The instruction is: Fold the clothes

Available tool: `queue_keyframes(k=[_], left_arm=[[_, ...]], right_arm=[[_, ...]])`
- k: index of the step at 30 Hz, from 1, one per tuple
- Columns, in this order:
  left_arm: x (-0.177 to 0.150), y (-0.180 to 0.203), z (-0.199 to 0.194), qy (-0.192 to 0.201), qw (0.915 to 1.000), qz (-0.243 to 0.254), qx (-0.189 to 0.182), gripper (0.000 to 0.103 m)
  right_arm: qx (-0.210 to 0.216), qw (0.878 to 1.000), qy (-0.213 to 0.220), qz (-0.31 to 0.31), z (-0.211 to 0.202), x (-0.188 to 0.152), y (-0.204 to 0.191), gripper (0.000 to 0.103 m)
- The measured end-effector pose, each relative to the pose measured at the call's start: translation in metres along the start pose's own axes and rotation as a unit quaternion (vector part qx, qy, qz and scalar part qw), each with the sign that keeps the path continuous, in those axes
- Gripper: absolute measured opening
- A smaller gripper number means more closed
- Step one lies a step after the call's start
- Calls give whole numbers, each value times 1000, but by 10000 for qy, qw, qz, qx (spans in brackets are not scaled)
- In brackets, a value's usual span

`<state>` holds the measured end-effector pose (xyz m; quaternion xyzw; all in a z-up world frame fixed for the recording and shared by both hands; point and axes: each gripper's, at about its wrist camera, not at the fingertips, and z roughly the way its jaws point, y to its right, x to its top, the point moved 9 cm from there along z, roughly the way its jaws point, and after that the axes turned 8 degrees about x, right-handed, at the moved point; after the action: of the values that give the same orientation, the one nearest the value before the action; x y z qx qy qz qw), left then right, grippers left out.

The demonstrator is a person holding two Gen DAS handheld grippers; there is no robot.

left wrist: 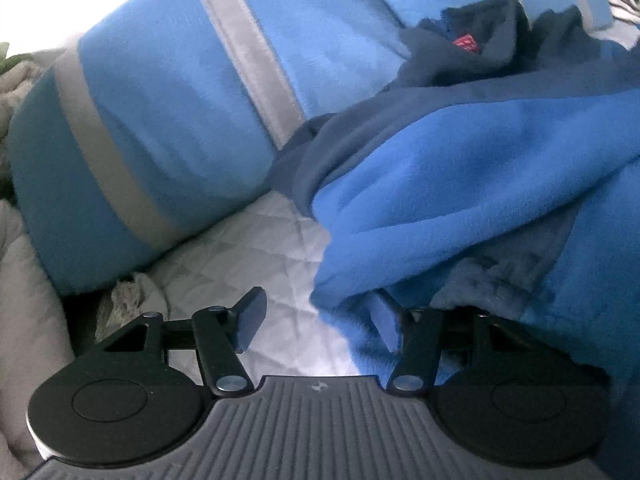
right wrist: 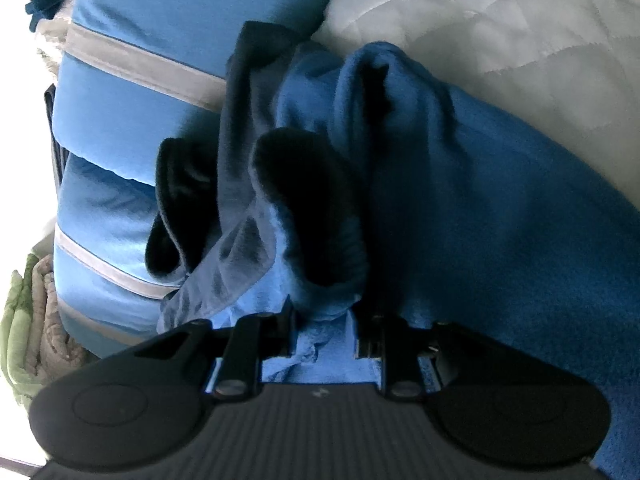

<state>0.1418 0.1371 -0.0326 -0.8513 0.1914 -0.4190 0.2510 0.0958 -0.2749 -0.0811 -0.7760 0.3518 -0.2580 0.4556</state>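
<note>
- Blue fleece garment [left wrist: 460, 184] lies bunched on a white quilted cover [left wrist: 256, 248], its top end pushed against a blue pillow with grey stripes [left wrist: 168, 92]; dark navy collar with a red tag [left wrist: 466, 45] at the far end.
- Left gripper [left wrist: 320, 324]: jaws apart, nothing pinched; the fleece edge only drapes over the right-hand finger [left wrist: 386, 322].
- Right gripper [right wrist: 322, 330]: clamped on a gathered fold of the fleece (cloth bunches out between the jaws).
- Step in hand, my read: re-grab with the left, then spread the garment flat.
- Do it well: take one clean edge, not a wad; keep right tension steady; pull clear of the pillow before folding (the bunch would crease).
</note>
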Motion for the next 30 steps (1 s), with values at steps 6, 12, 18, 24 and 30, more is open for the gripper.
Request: queue_keyframes(k=[6,12,18,24,30], left_arm=[[11,13,-2,484,9946,834,372,57],[-4,36,-7,825,9784,1880,230,16],[-6,38,-8,677,9758,2038,409,8],[-8,32,-3,418,9818,1786,493,13],[-14,-5,-9,-83,9950,752,653,58]], right_arm=[[87,9998,37,197,-1,0,2,26],[125,9996,44,265,1,1,5,26],[64,9997,54,232,1,1,4,26],[-203,9990,135,386,-10,-4,5,59],[-361,9971,584,318,-35,-4,-6,89]])
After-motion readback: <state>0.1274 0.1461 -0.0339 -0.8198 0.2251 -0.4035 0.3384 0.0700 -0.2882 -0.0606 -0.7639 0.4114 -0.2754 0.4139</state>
